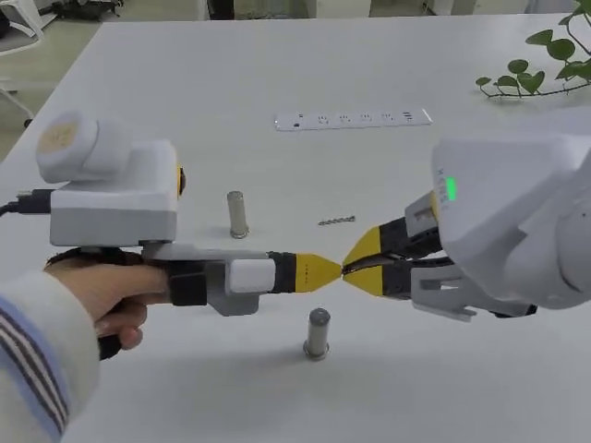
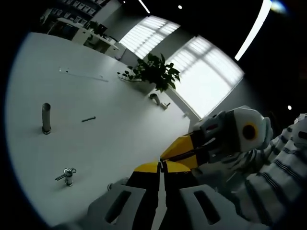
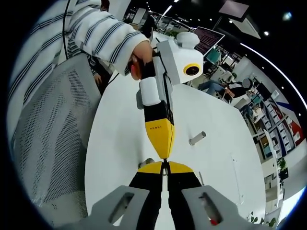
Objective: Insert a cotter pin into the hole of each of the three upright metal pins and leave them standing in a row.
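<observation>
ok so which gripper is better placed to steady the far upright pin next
Left, probably. The far pin stands close beside the left gripper; the right gripper would have to reach across past the left one. Both are shut, tips meeting.

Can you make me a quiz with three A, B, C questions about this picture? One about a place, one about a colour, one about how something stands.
1. Where is the loose cotter pin? A) flat on the table B) on a plate C) in a box
2. What colour are the tips of the left gripper and right gripper? A) red B) yellow C) green
3. How are the far metal pin and near metal pin? A) lying down B) stacked C) standing upright
Answers: A, it lies on bare tabletop; B, both end in yellow; C, each stands on end.
</observation>
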The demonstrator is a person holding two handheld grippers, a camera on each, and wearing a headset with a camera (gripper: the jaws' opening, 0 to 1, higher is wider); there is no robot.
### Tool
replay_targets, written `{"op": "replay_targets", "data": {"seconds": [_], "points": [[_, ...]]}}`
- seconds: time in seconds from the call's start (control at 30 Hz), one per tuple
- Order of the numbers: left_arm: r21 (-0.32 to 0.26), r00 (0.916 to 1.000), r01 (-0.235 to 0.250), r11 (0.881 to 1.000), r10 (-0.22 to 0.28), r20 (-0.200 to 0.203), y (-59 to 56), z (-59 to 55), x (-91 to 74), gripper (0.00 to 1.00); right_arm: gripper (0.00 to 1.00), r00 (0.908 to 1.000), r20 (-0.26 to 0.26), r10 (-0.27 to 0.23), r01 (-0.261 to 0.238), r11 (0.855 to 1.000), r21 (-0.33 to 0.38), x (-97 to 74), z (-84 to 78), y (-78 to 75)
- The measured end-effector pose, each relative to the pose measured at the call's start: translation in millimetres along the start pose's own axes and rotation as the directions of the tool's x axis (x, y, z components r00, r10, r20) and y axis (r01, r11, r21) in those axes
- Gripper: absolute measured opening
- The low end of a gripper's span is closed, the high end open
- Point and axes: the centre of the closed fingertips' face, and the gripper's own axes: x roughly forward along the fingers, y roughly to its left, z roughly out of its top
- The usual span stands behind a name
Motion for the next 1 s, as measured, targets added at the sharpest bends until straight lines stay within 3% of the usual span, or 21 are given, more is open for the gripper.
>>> {"op": "replay_targets", "data": {"seconds": [0.2,0.37,0.77,1.0], "points": [[0.076,0.9993,-0.024,0.997,0.026,-0.028,0.1,-2.5,0.4,0.00,0.00,0.9999,-0.007,0.007,-0.007,1.000,-0.007,1.0,-0.3,2.2],[0.065,0.9992,-0.029,0.997,0.030,-0.025,1.2,-2.2,0.5,0.00,0.00,1.0000,-0.008,0.005,-0.005,1.000,-0.005,0.6,-0.6,2.2],[0.100,0.9987,-0.049,0.994,0.050,-0.008,1.9,3.0,-0.4,0.00,0.00,0.9998,0.014,-0.012,0.012,1.000,-0.007,-0.5,4.1,-3.3],[0.173,0.9958,-0.091,0.981,0.090,0.012,7.8,6.7,-4.0,0.00,0.16,0.9999,0.004,-0.013,0.013,1.000,0.025,0.4,-4.1,-7.2]]}}
